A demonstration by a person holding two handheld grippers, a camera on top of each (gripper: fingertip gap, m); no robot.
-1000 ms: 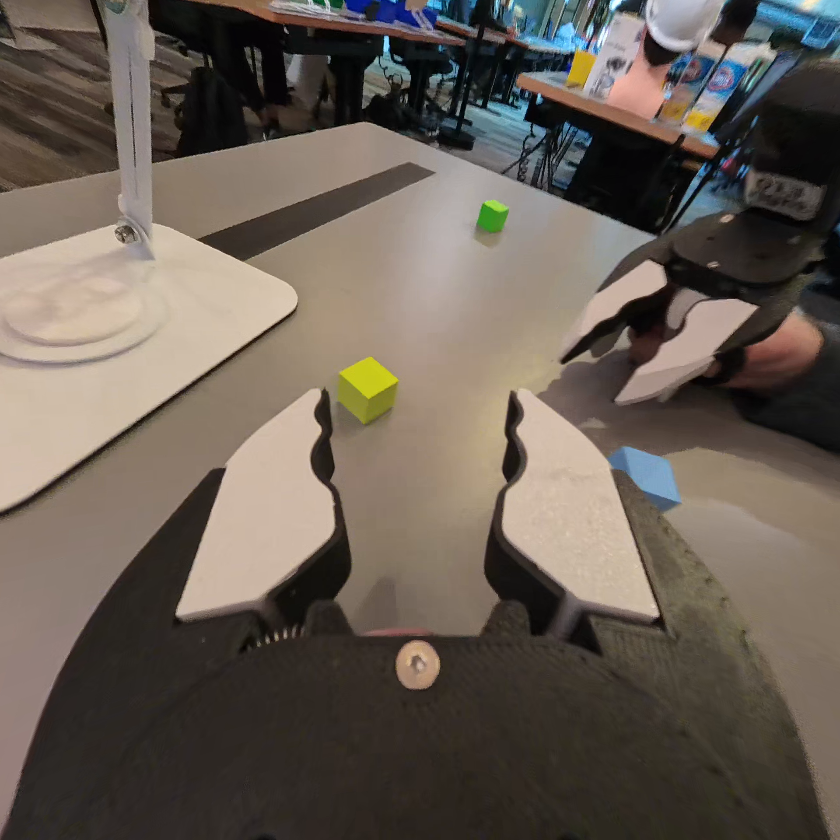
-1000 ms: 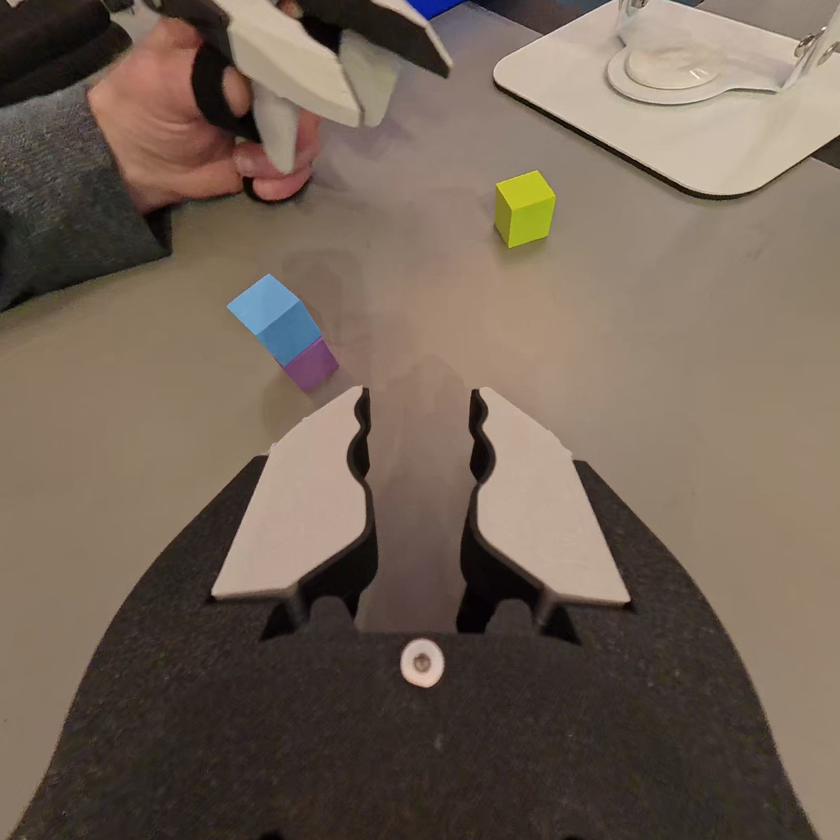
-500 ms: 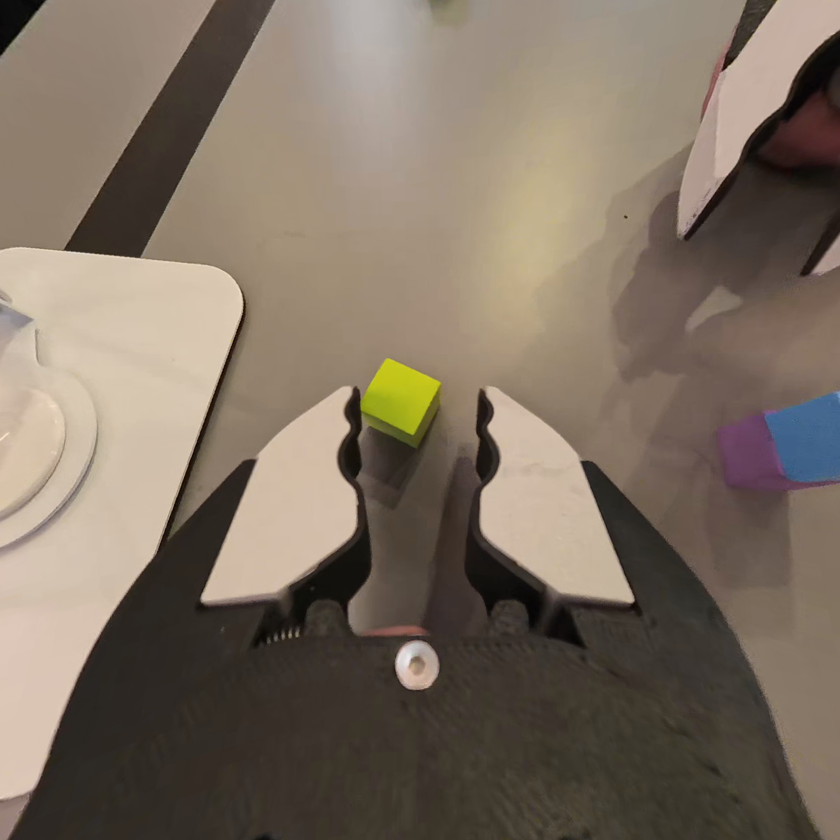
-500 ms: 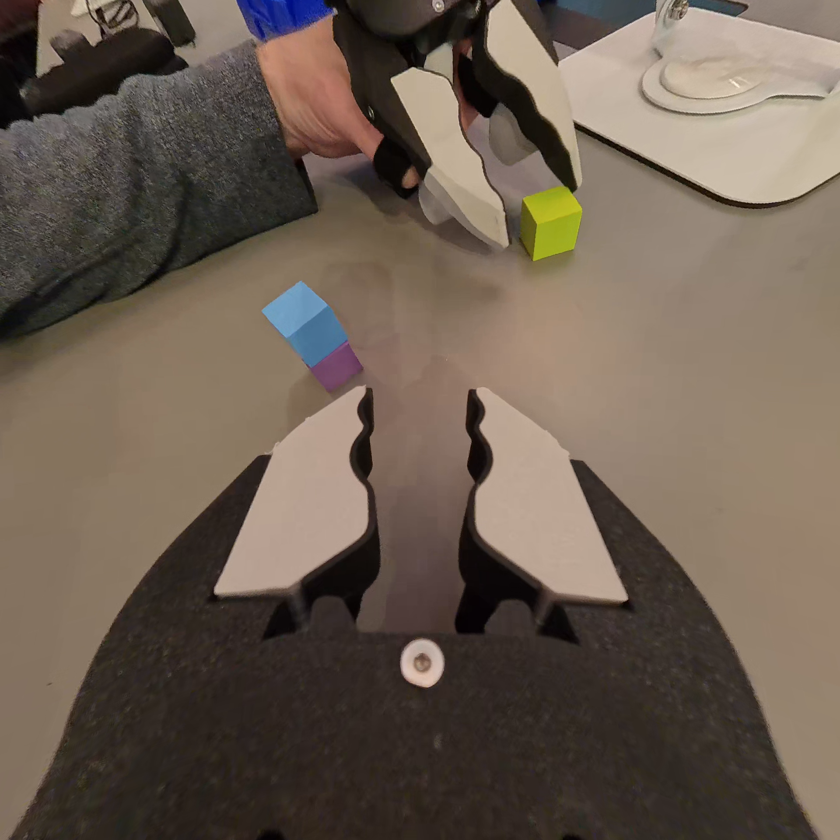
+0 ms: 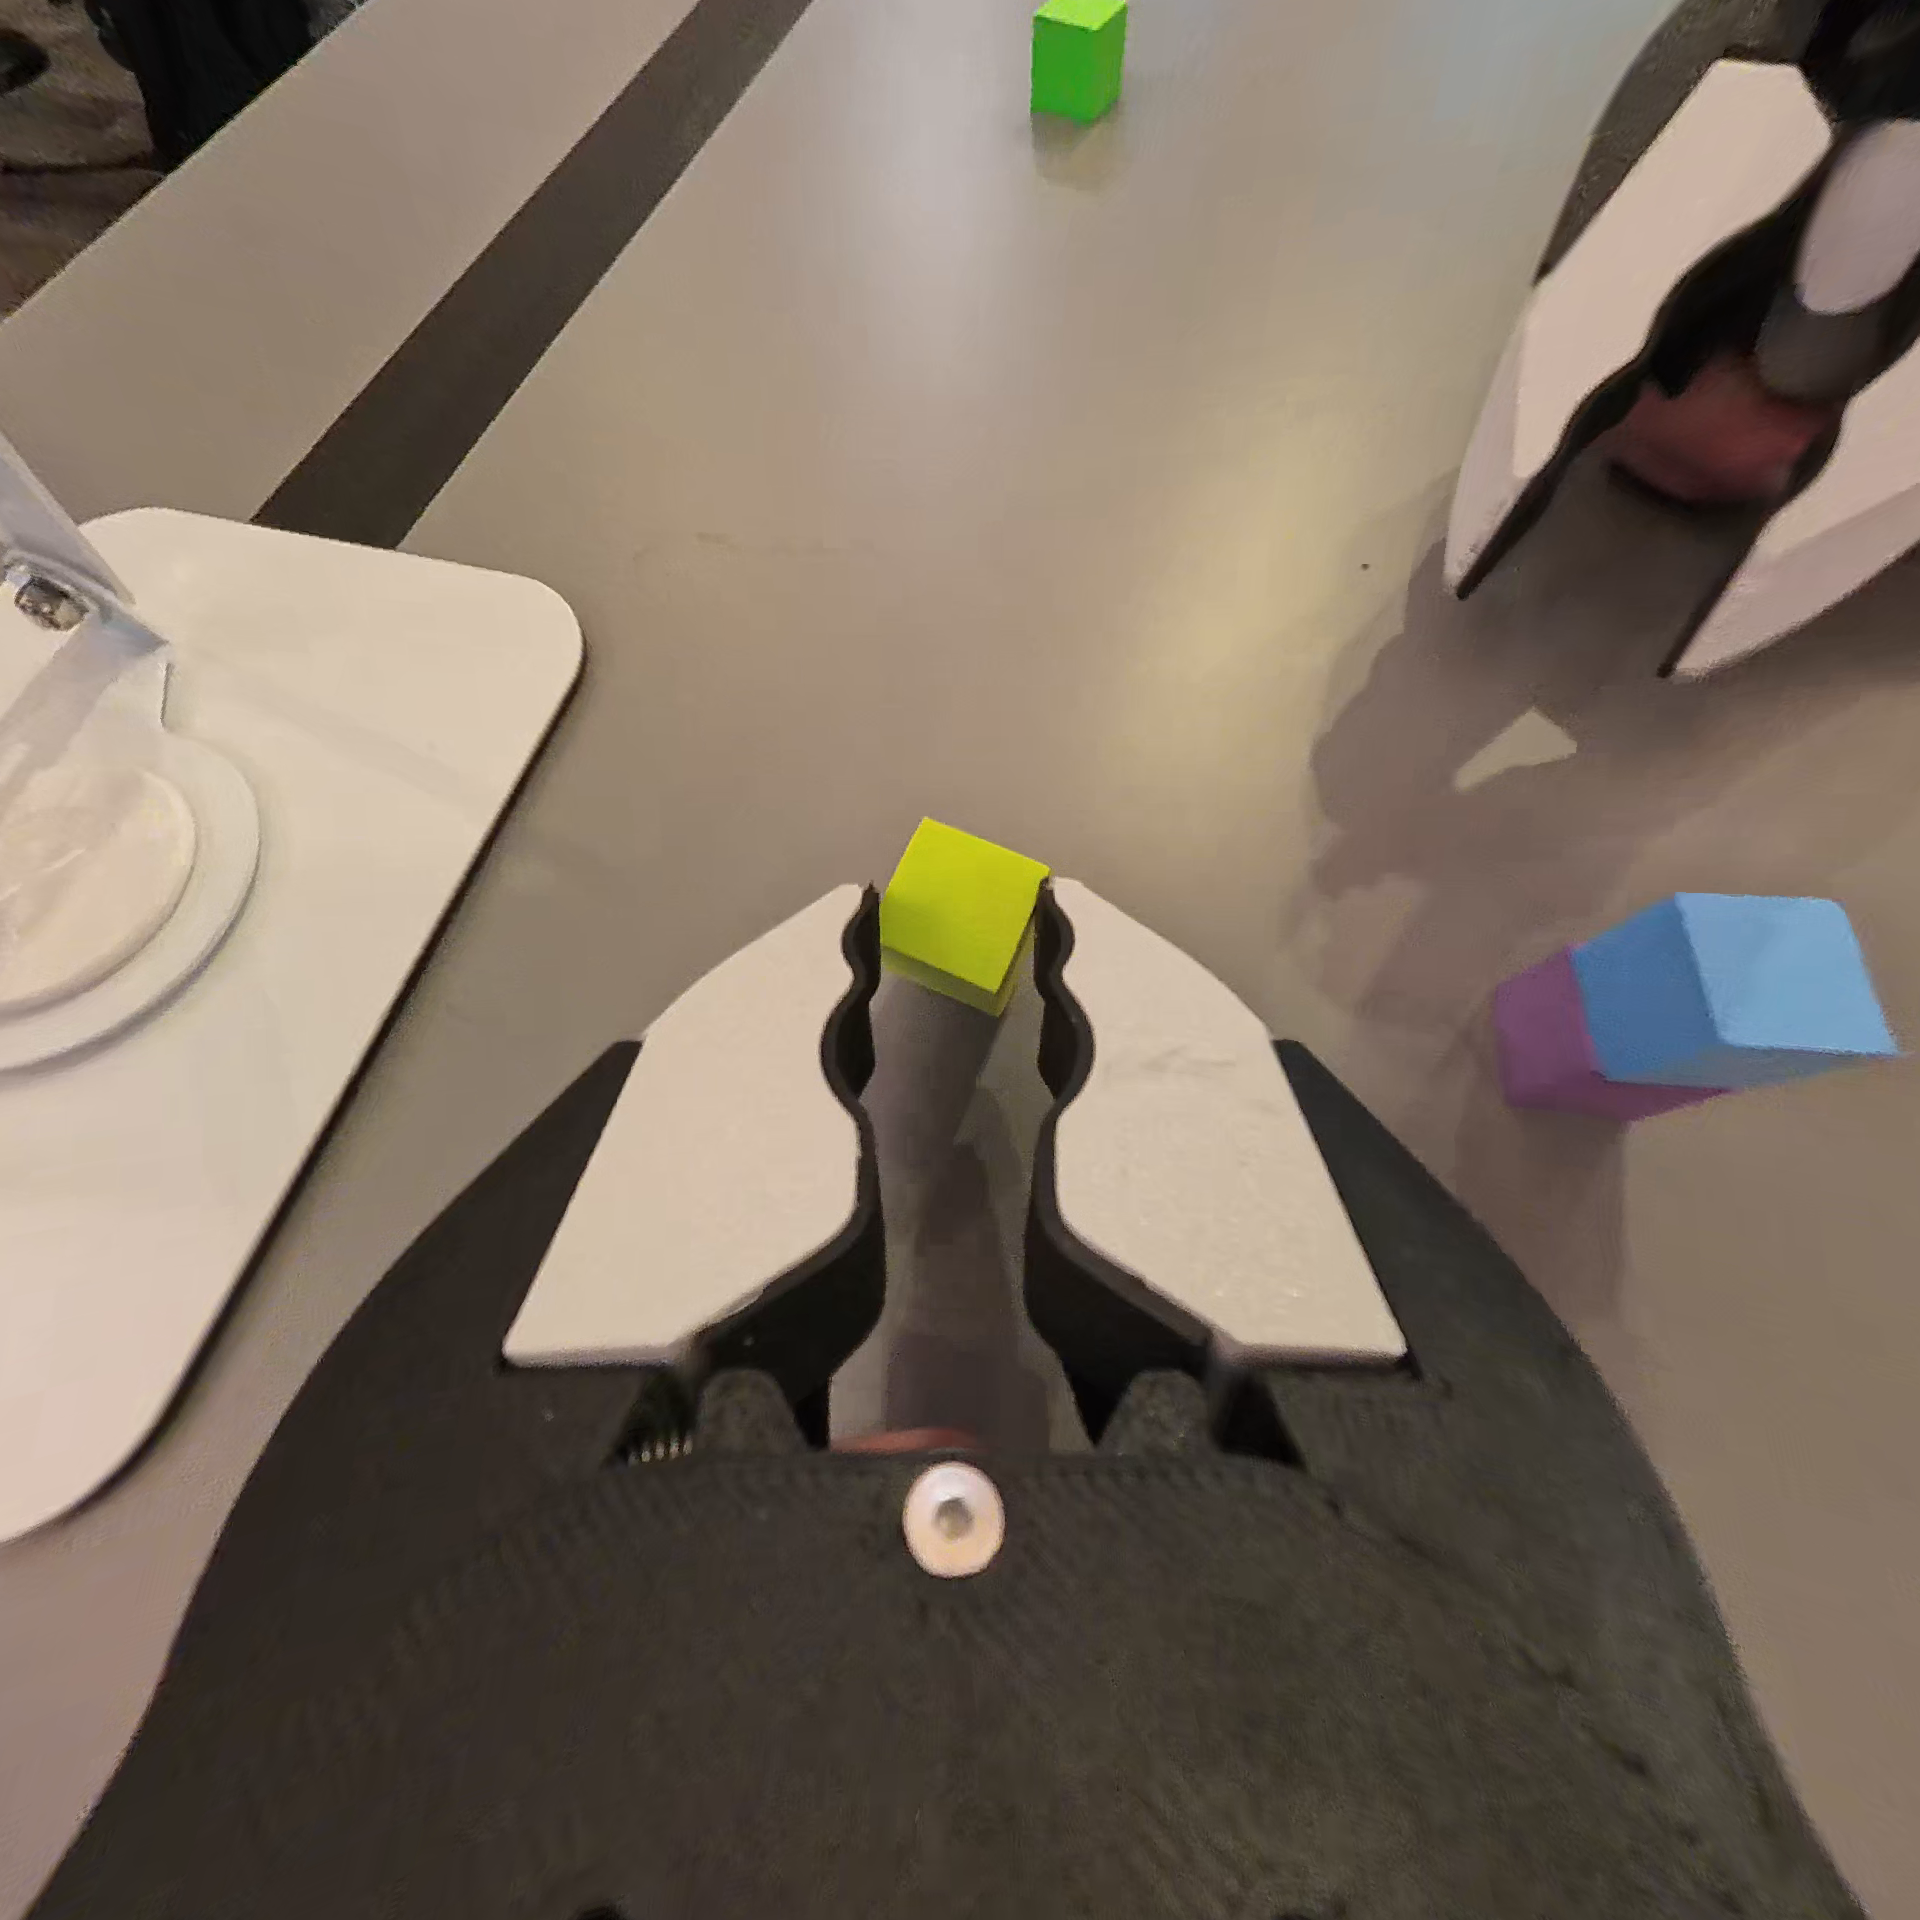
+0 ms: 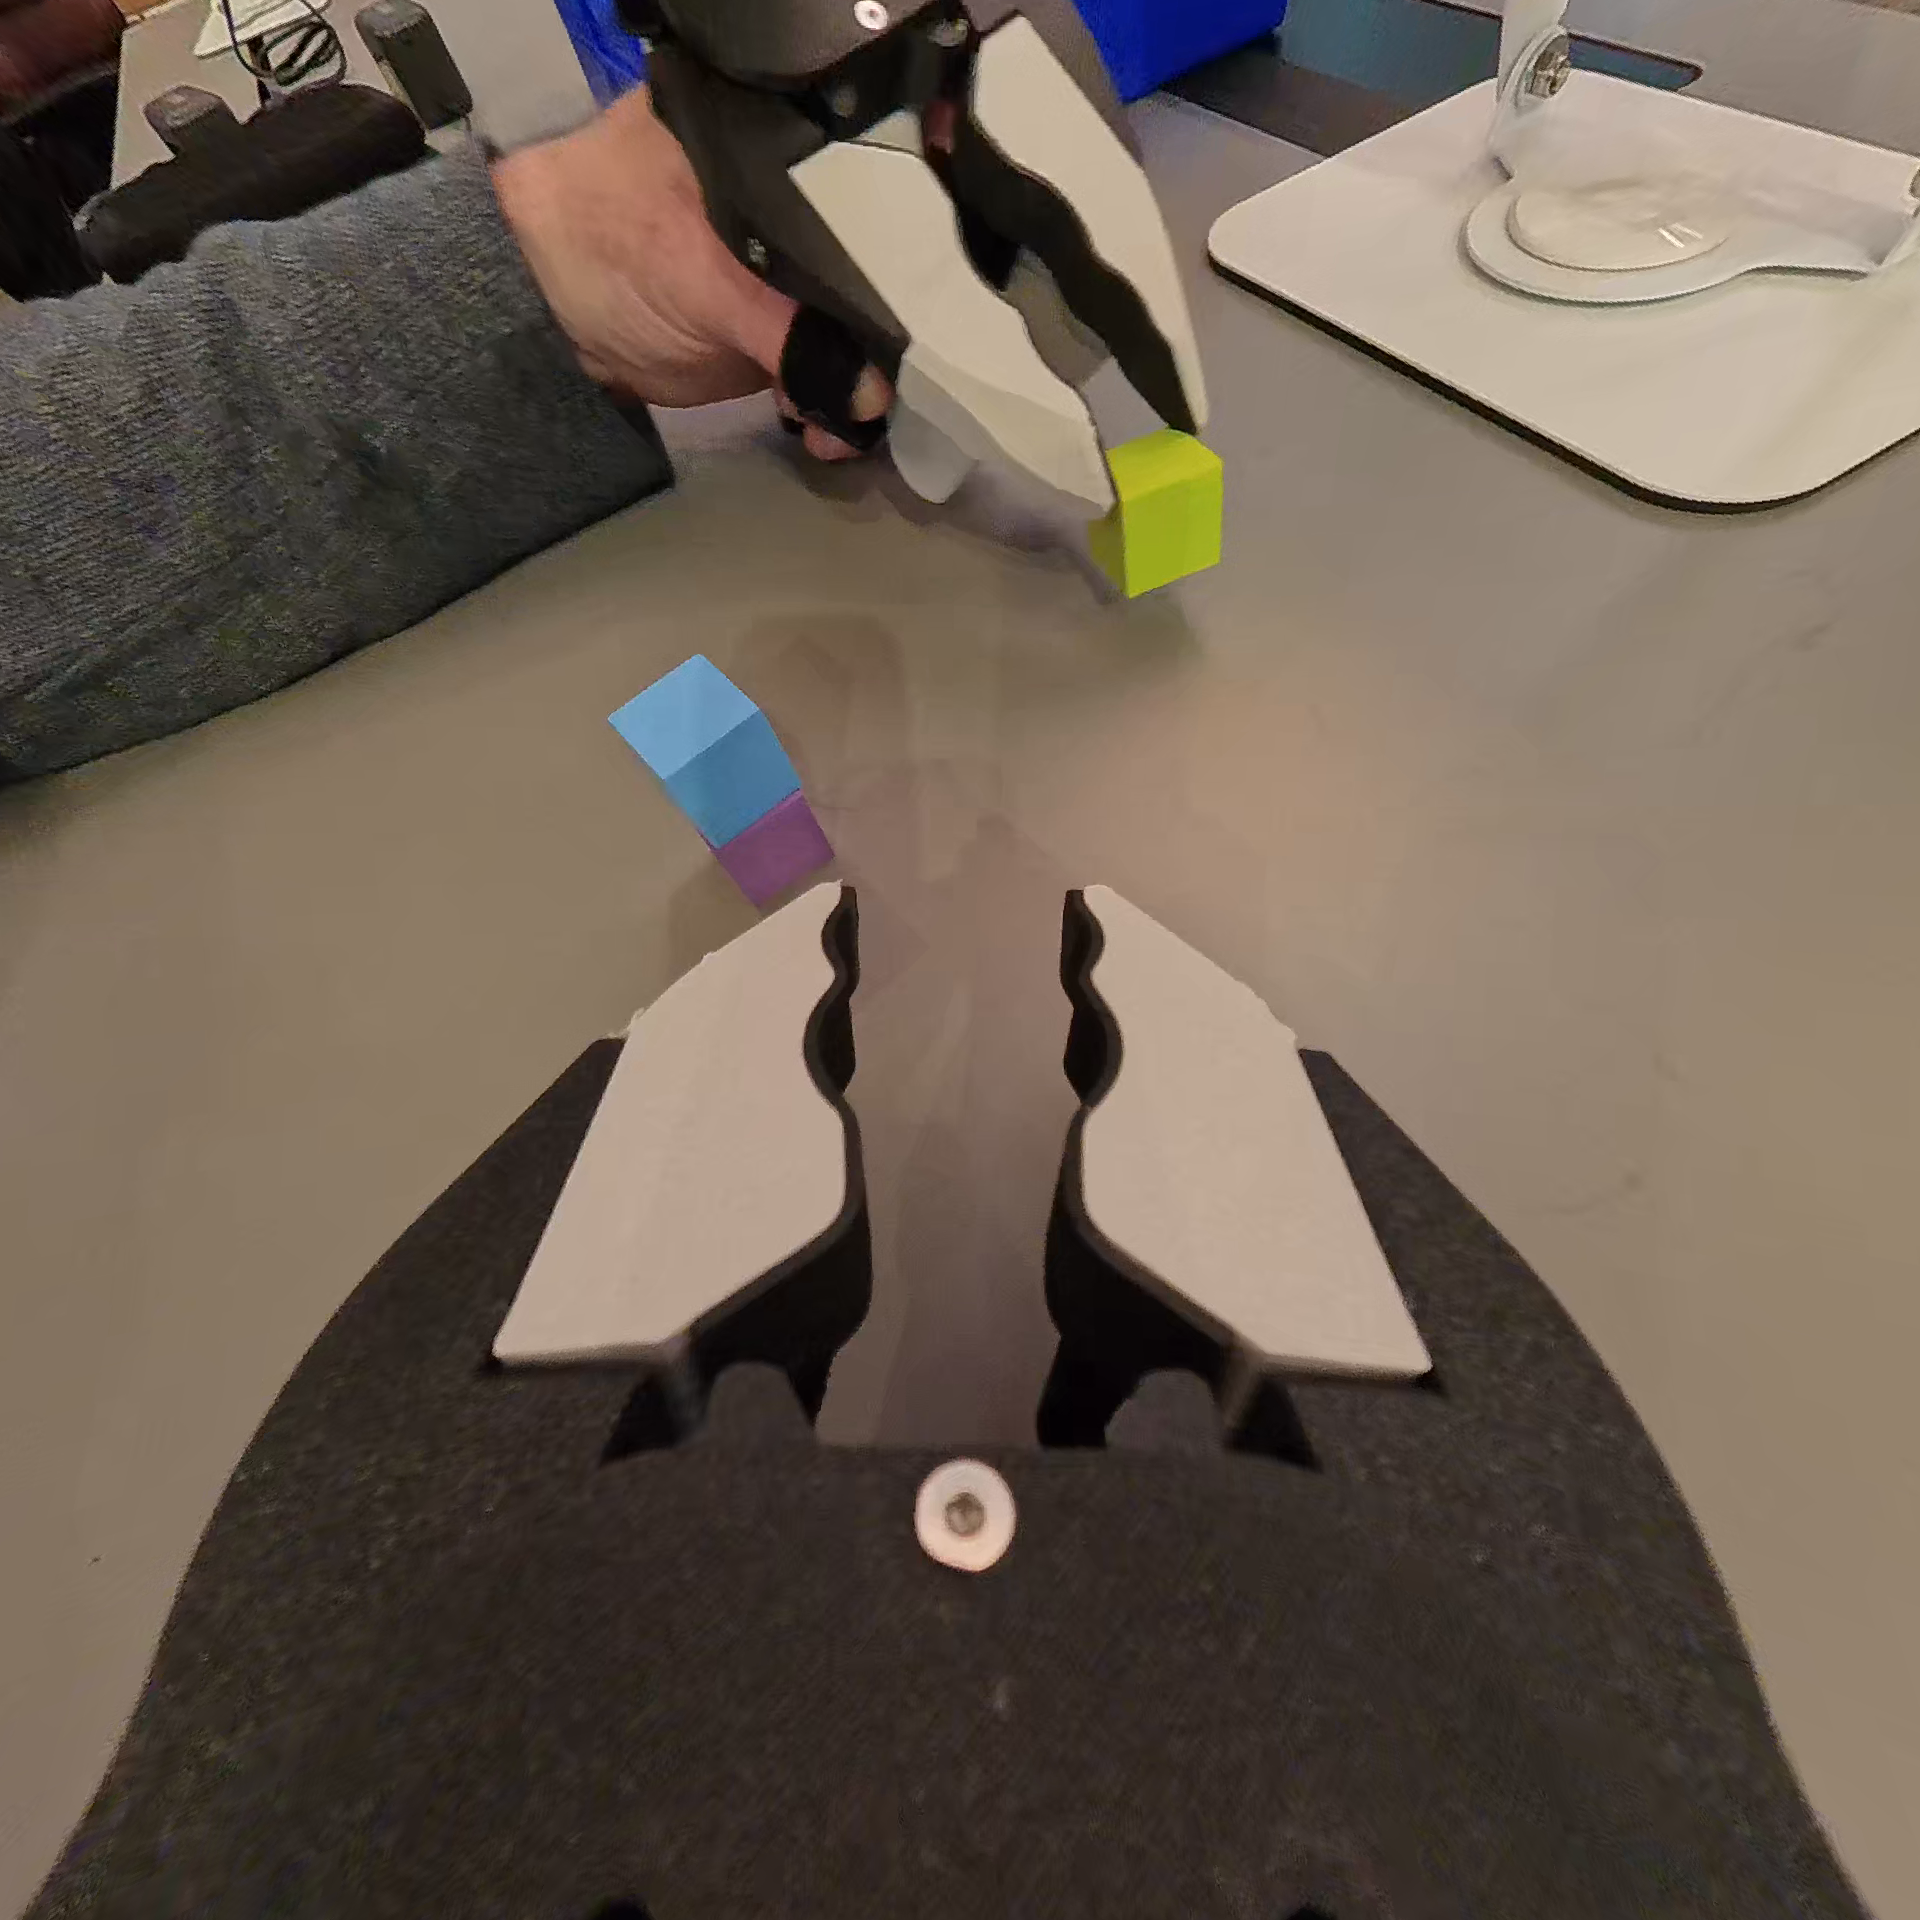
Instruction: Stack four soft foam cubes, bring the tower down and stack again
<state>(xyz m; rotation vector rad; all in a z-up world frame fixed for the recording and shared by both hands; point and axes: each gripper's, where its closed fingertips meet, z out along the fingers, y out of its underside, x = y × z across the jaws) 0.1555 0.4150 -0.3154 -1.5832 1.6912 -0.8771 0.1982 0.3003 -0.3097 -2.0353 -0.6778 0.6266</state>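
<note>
Four cubes in our left wrist view. We've got our left gripper (image 5: 958,902) pinching the yellow-green cube (image 5: 958,914) at the very fingertips, both pads pressed on its side faces. The cube looks raised off the grey table (image 5: 1039,468), though we can't be sure from this angle. The blue cube (image 5: 1735,987) sits on top of the purple cube (image 5: 1538,1039) to our right, slightly offset, a two-high stack. The green cube (image 5: 1078,57) stands alone at the far end of the table, well apart from the rest. A white pad (image 5: 312,831) with a clear stand base on it lies on our left. The right gripper (image 5: 1569,613) shows in the upper right corner, fingers spread, tips pointing down at the table.

Right wrist view: our right gripper (image 6: 961,904) has its fingers apart, with only bare table between them. The purple cube (image 6: 779,852) is just beside the left fingertip (image 6: 821,914), not touching as far as we can see, blue cube (image 6: 707,748) on top of it. Farther off, the left gripper (image 6: 1143,457), held in a hand (image 6: 644,270) with a grey sleeve (image 6: 260,436), clamps the yellow-green cube (image 6: 1164,520) near the white pad (image 6: 1558,343).
</note>
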